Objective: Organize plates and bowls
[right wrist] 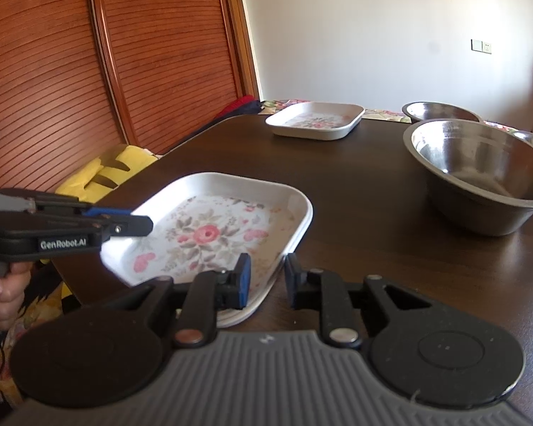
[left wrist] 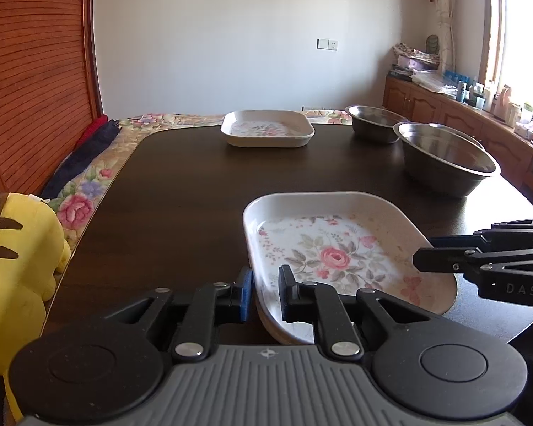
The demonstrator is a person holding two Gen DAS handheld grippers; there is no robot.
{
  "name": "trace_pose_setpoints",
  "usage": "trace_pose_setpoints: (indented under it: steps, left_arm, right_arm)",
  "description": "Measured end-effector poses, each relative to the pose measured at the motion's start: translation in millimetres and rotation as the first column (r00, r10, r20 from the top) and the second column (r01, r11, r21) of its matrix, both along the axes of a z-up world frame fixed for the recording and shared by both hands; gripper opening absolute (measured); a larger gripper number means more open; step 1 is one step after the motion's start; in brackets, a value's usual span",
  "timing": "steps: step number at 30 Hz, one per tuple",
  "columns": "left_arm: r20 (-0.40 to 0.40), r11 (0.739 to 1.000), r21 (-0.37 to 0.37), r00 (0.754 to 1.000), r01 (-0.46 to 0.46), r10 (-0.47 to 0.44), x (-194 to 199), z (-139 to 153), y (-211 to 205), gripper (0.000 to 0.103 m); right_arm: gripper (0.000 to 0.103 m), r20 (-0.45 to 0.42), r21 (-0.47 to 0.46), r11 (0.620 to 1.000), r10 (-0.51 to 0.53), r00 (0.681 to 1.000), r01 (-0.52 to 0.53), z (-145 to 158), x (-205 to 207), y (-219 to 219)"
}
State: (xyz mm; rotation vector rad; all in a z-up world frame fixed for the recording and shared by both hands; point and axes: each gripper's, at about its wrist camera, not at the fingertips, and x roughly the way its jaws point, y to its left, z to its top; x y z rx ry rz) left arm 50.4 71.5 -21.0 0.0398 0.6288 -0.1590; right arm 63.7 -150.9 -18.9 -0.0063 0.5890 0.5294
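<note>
While the near floral plate (left wrist: 341, 252) sits at the front edge of the dark table (left wrist: 195, 191), both of your grippers straddle its rim from opposite sides. It looks like a second plate lies under it, since a doubled edge shows at the near corner in both wrist views.

Your left gripper (left wrist: 266, 284) has one finger outside the plate's left wall and the other inside the well, with the rim in the gap between them. The jaws stand a little apart around that rim, and the pictures do not settle whether the pads actually press on it.

Your right gripper (right wrist: 266, 278) does the same at the plate's right near edge: its left finger is over the plate's inside, its right finger over bare table, and the rim runs through the gap. Again, I cannot tell whether it is clamped or only surrounding the rim.

Farther out, a second floral plate (left wrist: 267, 128) rests at the far edge of the table. To the right stand the steel bowls: a large bowl (left wrist: 447, 158) nearer you, and a smaller bowl (left wrist: 375, 122) behind it, close together.

A yellow plush toy (left wrist: 17, 266) sits off the table's left side, on a floral cover (left wrist: 85, 191). Your hand (right wrist: 1, 291) shows behind the left gripper's handle.
</note>
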Motion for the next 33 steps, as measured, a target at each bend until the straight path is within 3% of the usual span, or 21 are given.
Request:
trace_pose_setpoints:
  steps: [21,33]
  left_arm:
    - [0.035,1.0,-0.012,0.999,0.0,0.0,-6,7,1,0.023]
    - [0.069,0.999,0.003,0.997,0.038,-0.038,6,19,-3,0.023]
  right_arm:
    - [0.023,0.057,0.019,1.0,-0.024,0.998,0.023,10,-7,-6]
    - [0.023,0.088,0.008,1.0,-0.029,0.996,0.028,29,9,-11]
